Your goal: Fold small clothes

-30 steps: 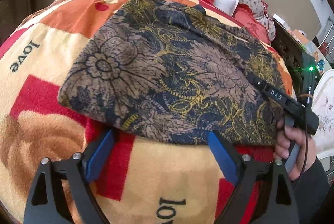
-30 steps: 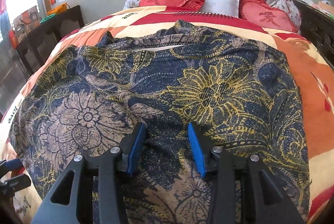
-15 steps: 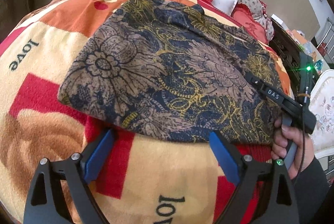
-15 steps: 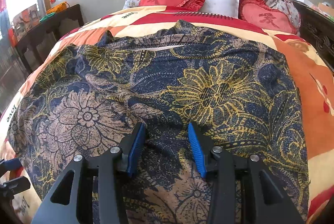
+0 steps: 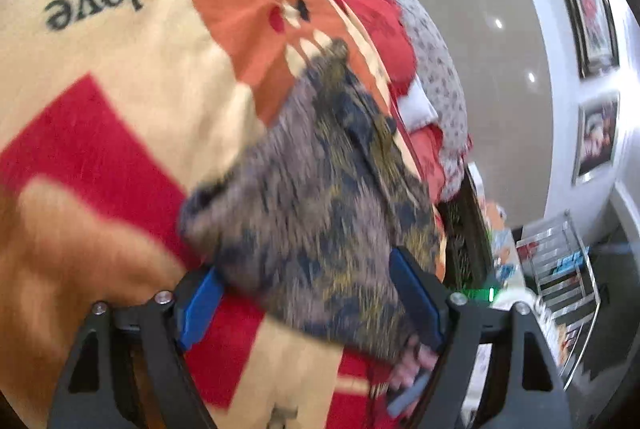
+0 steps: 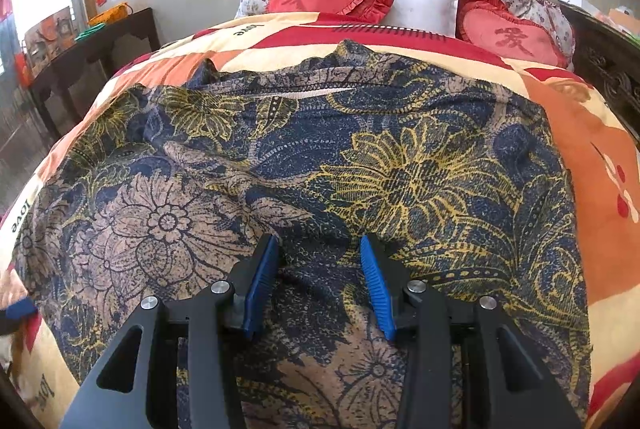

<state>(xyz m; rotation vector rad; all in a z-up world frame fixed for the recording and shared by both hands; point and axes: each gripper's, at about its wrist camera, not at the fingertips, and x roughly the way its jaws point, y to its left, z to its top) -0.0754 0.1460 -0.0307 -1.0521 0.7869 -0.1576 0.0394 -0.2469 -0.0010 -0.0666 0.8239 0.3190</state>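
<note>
Tongs first: the right tongs [image 6: 318,279] stand part spread with their tips on the floral garment [image 6: 320,169], pinching nothing. The left tongs [image 5: 308,301] have just been closing, still spread, the garment's near edge between the pads but seemingly unpinched. It lies flat on the bed's blanket [image 6: 600,149]. Closing too shallow could snag blanket as well, or only one layer

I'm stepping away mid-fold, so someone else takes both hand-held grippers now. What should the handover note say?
Left hand-held gripper: open, jaws just been closing, the garment's near edge between the pads, not yet pinched.
Right hand-held gripper: open, tips resting on the floral garment, nothing gripped.
Garment lies spread on the blanket.
Done: laid out, roughly flat.
Left: grab the edge, fold it over, tidy.
</note>
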